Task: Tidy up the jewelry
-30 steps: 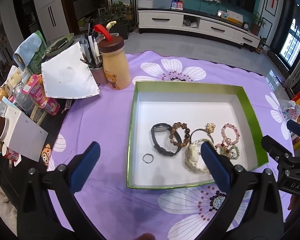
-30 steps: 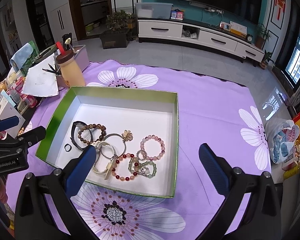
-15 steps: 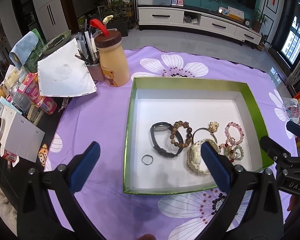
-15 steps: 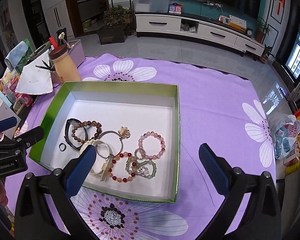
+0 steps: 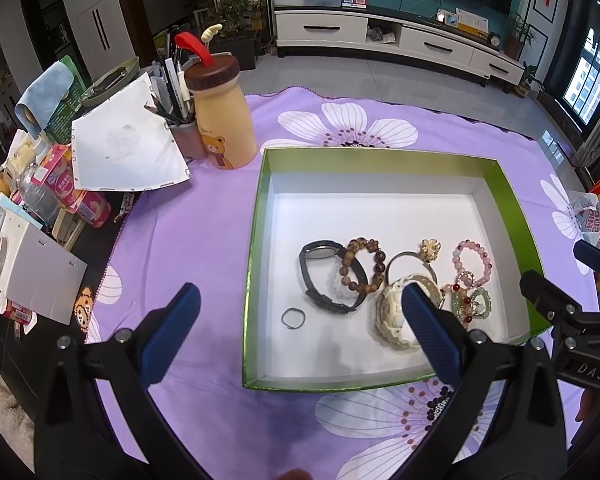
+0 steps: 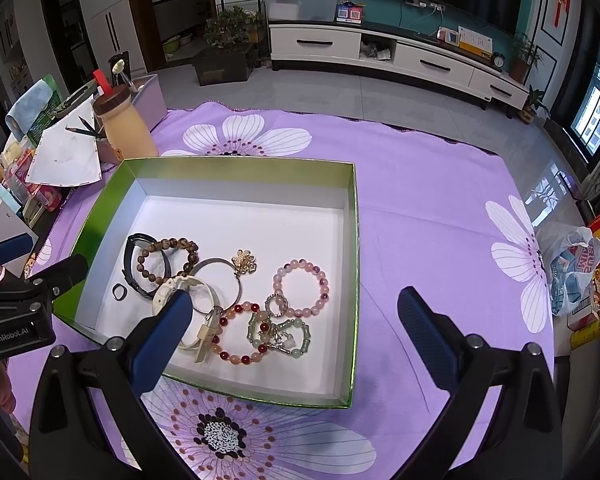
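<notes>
Both grippers hang with fingers spread wide and empty, the left gripper (image 5: pixel 300 320) and right gripper (image 6: pixel 296 312) above the near edge of one green box (image 6: pixel 352 240) on the purple cloth (image 6: pixel 440 220); inside lie one black watch (image 5: pixel 320 276), one small ring (image 5: pixel 293 317) and several overlapping bracelets (image 6: pixel 300 288), the tangle too knotted to count exactly

- The cream watch (image 5: pixel 392 312) is partly covered by a blue gripper finger (image 5: pixel 428 332), lower right of centre.
- The snack bags (image 6: pixel 596 256) are cut off at the right edge.
- The label text on the bottle (image 5: pixel 222 120) is too small to read.
</notes>
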{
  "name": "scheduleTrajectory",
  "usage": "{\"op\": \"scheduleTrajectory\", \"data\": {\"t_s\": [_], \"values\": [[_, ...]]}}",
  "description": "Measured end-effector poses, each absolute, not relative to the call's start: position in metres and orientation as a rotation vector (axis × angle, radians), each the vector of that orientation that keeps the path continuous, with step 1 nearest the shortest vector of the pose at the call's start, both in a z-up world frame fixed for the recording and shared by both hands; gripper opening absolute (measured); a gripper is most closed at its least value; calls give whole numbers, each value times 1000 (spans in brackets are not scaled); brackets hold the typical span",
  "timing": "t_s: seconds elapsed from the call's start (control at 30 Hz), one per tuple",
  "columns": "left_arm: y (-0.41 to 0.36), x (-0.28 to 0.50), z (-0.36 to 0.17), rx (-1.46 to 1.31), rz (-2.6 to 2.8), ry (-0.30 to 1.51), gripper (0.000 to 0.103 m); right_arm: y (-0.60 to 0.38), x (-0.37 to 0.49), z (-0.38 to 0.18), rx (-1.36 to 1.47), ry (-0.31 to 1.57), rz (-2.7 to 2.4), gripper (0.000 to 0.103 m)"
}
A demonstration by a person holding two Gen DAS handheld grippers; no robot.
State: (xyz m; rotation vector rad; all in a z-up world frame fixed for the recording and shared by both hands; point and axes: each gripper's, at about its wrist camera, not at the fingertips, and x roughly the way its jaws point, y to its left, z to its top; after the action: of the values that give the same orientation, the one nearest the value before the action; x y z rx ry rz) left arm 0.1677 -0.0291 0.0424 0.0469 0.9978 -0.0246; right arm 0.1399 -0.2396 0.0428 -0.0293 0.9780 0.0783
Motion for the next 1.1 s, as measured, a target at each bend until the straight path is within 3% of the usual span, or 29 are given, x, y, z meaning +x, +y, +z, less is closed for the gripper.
{"op": "scheduleTrajectory", "data": {"t_s": [1.1], "values": [[-35, 171, 33, 60, -27, 1009, 101, -243, 142, 36, -30, 987, 75, 102]]}}
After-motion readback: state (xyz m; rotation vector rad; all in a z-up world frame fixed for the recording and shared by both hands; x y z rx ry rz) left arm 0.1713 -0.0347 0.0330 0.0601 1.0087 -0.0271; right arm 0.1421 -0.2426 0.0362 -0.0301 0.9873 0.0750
